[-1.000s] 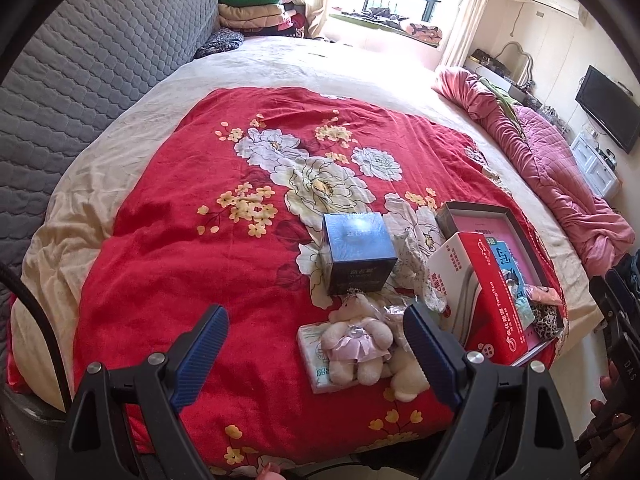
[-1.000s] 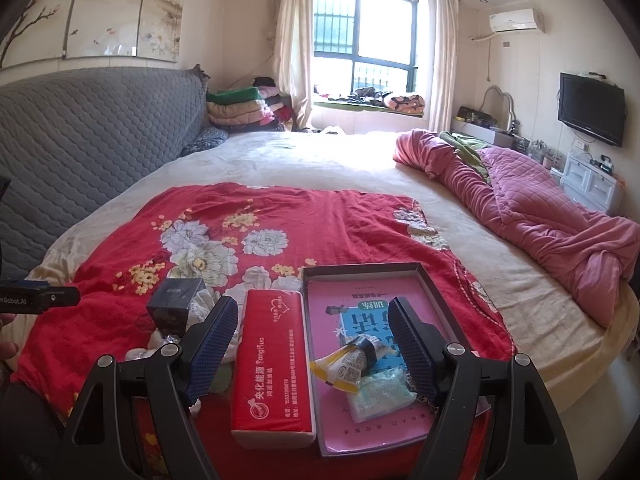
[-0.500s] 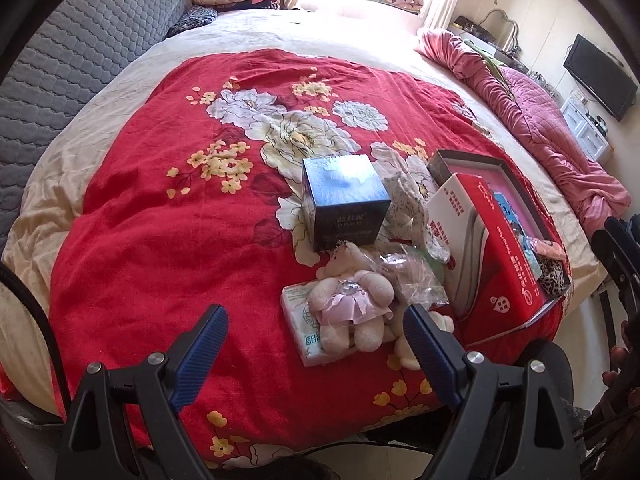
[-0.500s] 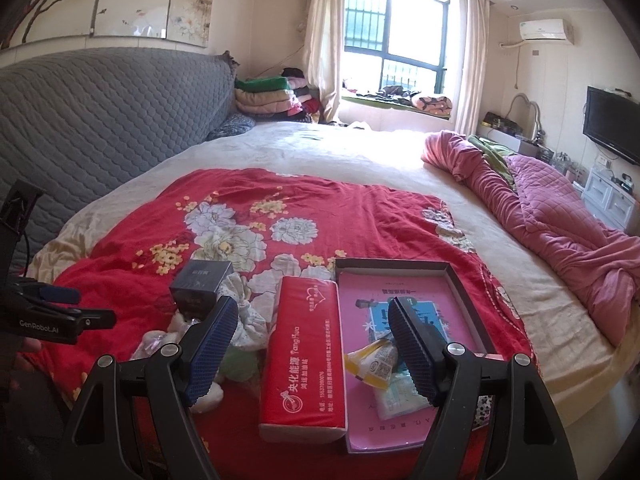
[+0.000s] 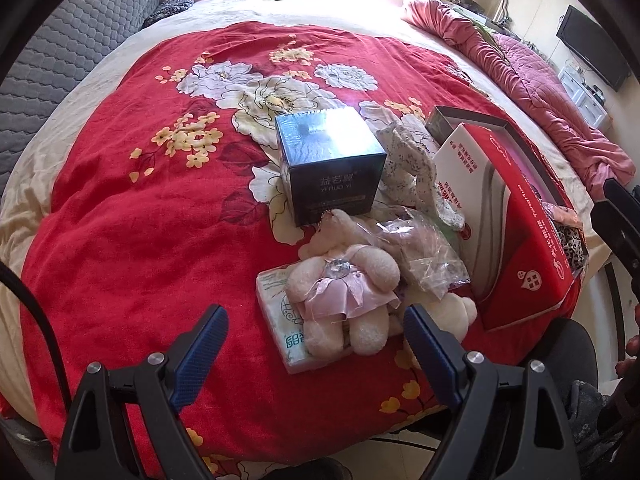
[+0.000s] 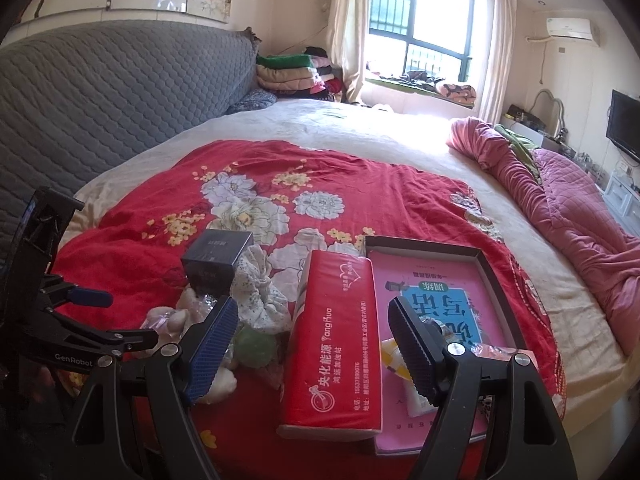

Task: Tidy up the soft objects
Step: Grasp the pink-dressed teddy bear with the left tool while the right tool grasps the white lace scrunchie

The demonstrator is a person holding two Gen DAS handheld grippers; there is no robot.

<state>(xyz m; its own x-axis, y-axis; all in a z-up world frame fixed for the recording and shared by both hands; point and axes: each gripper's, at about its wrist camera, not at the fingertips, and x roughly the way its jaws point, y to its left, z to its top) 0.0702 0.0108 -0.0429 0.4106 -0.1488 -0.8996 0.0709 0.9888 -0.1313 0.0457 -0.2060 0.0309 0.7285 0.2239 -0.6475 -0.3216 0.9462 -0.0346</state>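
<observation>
a big round bed [image 6: 360, 128] fills the room, and a red flower blanket [image 5: 132, 216] lies spread on its near part. a crumpled pink quilt [image 6: 568, 208] sits on the far right side of the bed.

on the blanket near the edge is an open flat box [image 6: 486, 256] with a pink book [image 6: 460, 280] lying in it. a long red tissue pack [image 6: 332, 336] lies just beside the box, along its left side. left of that stands a dark blue cube box [image 5: 328, 164]. a white cloth with tiny flowers [image 5: 412, 164] is bunched between the cube box and the red pack.

in front of the cube box is a pile of soft things: a cream teddy in a pink skirt [image 5: 344, 292] lies on a small white tissue pack [image 5: 280, 316], and a crinkly clear bag [image 5: 424, 252] rests beside the teddy.

the left hand-held gripper [image 5: 316, 332] hangs above the teddy with its blue fingers wide apart, holding nothing. the right hand-held gripper [image 6: 312, 344] hangs over the red tissue pack, fingers wide apart too, not touching it.
</observation>
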